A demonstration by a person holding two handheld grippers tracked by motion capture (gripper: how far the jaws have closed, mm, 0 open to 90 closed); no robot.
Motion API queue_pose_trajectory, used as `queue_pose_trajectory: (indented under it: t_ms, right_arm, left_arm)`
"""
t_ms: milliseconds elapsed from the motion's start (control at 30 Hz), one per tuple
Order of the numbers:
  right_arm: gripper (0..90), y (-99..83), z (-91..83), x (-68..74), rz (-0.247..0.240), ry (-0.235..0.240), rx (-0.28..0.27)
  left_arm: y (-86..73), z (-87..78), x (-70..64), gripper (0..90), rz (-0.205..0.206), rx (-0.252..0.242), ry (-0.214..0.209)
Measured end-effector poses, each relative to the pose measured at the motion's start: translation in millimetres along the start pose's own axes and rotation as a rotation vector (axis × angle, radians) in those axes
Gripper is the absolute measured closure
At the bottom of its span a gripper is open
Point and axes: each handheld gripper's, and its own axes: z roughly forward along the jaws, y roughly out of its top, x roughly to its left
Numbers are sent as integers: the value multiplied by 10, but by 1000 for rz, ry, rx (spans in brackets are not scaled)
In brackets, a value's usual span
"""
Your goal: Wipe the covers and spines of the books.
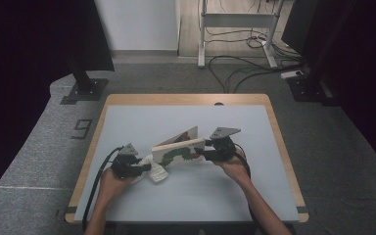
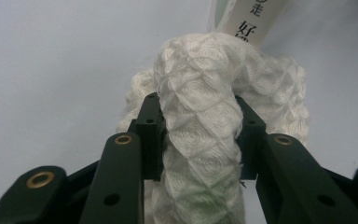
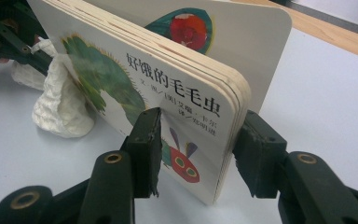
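A thick board book (image 1: 178,149) (image 3: 168,88) with a caterpillar on its cover stands on edge on the table, its back cover fanned open. My right gripper (image 1: 206,152) (image 3: 198,156) is shut on the book's stack of pages at its right end. A white knitted cloth (image 1: 155,170) (image 2: 205,112) (image 3: 58,107) lies bunched against the book's left end. My left gripper (image 1: 146,168) (image 2: 199,135) is shut on a fold of that cloth, and it also shows in the right gripper view's top left corner (image 3: 9,42).
The pale blue table top (image 1: 186,196) has a wooden rim (image 1: 85,161). Beyond the far edge are dark stand bases (image 1: 83,90), a metal frame (image 1: 235,29) and loose cables (image 1: 245,68) on the floor.
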Motion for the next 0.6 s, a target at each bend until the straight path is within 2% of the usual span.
queue_pose_trajectory:
  t_ms: [167, 367, 500, 600]
  right_arm:
    - [529, 3, 3, -1, -1, 0, 2]
    - [526, -6, 5, 1, 2, 1, -2]
    - [522, -10, 10, 3, 5, 0, -3]
    - [520, -13, 9, 5, 5, 0, -4]
  left_arm:
    - [76, -109, -42, 631, 17, -17, 6]
    - [271, -324, -135, 630, 80, -30, 36]
    - [366, -447, -168, 627, 97, -52, 41]
    - [417, -484, -188, 625, 106, -47, 46]
